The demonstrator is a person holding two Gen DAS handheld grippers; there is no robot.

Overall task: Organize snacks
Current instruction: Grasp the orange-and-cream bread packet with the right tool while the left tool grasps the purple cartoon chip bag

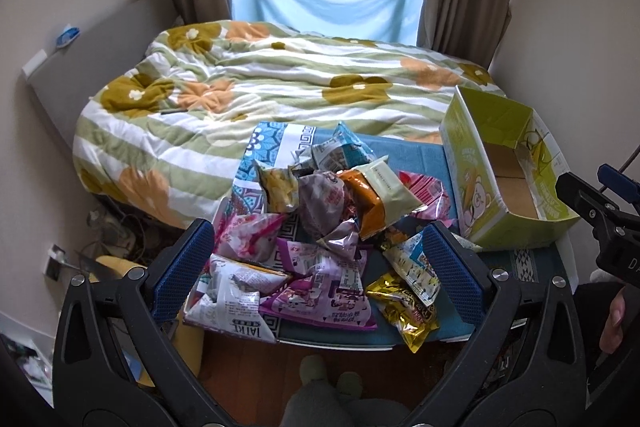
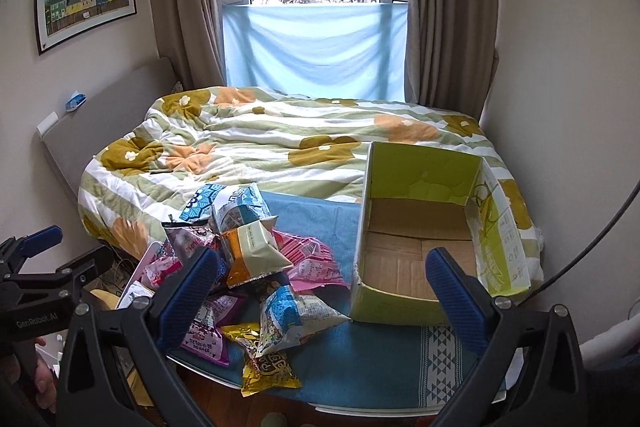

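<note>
Snack pile: I see a loose heap of crinkled foil and plastic snack packets (image 1: 320,227) on the blue patterned cloth over the tabletop (image 2: 360,359), at the foot of the bed with the green-striped flowered quilt (image 1: 260,83). The packets point every way; the heap has no single long axis.
Box: the open green-and-yellow cardboard box with a cartoon bear (image 1: 504,183) sits at 3 o'clock of the heap, mouth up. In the right wrist view its long axis runs from 6 towards 12 o'clock, and its brown floor (image 2: 412,251) is bare.
Writing: the white packet (image 1: 236,299) at 7 o'clock of the heap reads "IAIKI", upside down to me. The gold foil packet (image 2: 268,359) has round lettering I cannot read. The left tool's body shows "GenRobot.AI" in the right view.
Left gripper (image 1: 320,267): jaws released and wide apart, nothing between the pads; the near half of the heap lies between them in view, the purple printed packet (image 1: 332,291) midway.
Right gripper (image 2: 322,291): jaws released, holding nothing; the box's near left corner and a blue-and-white packet (image 2: 296,315) sit between them, with the heap at 9 o'clock.
Contact: I cannot tell whether either tool touches a packet.
</note>
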